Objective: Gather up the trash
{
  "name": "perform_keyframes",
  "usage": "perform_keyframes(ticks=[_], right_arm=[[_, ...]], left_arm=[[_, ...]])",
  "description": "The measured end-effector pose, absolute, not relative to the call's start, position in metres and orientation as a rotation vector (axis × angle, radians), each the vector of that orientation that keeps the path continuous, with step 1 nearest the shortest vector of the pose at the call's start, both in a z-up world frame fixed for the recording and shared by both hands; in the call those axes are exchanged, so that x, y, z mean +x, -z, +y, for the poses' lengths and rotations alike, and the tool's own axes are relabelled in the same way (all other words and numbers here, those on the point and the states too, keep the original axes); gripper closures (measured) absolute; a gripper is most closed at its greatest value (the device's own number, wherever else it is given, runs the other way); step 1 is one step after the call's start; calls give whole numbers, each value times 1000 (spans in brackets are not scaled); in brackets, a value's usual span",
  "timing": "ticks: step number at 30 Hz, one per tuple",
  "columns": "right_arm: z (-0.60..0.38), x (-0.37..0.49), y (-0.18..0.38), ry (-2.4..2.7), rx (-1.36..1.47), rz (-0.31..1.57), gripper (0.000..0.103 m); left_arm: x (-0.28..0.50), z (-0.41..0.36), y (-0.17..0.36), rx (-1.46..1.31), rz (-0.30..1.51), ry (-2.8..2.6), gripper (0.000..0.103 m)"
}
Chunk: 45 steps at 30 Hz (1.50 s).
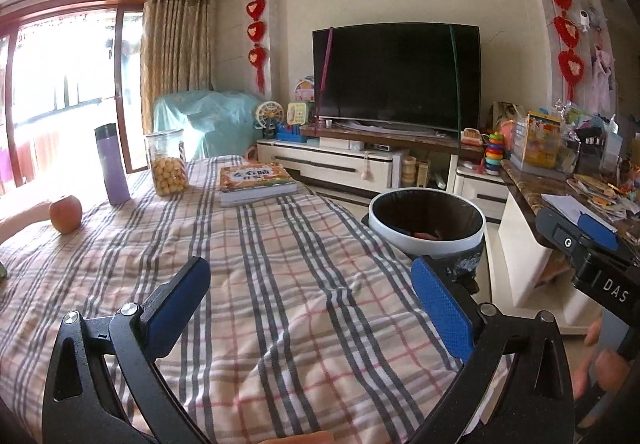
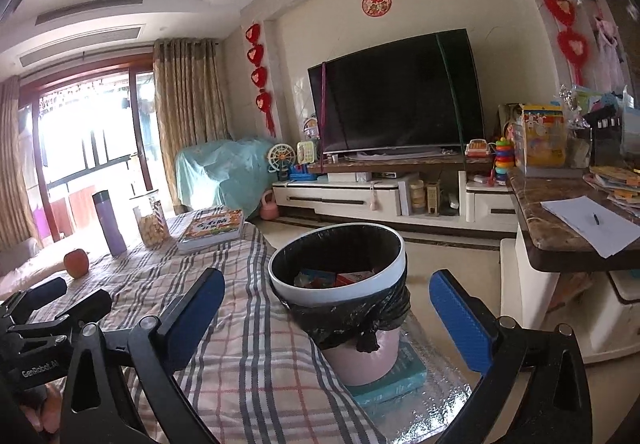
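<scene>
The trash bin (image 2: 338, 272) stands upright, mouth up, just ahead between the spread, empty fingers of the right gripper (image 2: 326, 318): white rim, black liner, pink body, wrappers inside. The left gripper (image 1: 310, 302), spread wide, holds nothing.

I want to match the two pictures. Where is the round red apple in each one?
Left wrist view: round red apple at the left edge, on the checked cloth, left of the tall purple bottle.
Right wrist view: apple lower left, again left of the bottle.
Shared landmark: big black television.
</scene>
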State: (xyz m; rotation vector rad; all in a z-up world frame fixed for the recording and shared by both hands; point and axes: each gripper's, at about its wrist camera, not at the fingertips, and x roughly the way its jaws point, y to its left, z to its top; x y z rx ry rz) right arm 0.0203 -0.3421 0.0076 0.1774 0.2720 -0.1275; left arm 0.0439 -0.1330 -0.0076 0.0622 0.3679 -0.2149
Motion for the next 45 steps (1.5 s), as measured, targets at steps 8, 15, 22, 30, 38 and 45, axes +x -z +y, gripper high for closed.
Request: perform_keyframes(ticks=[8,15,22,30,38,45], right_arm=[[-339,20,-1,143,178,280,0],[-339,19,2,140,184,286,0],[-337,17,0,136,184,282,0],[-335,17,0,132,184,283,0],[-333,17,-1,124,182,287,0],[-332,17,0,124,182,289,0]], left_arm=[[38,-130,11,63,354,210,0],[37,-129,11,60,357,209,0],[34,-131,10,66,349,212,0],[35,-129,11,60,353,212,0],[35,-128,11,59,356,212,0],[35,-128,11,59,355,209,0]])
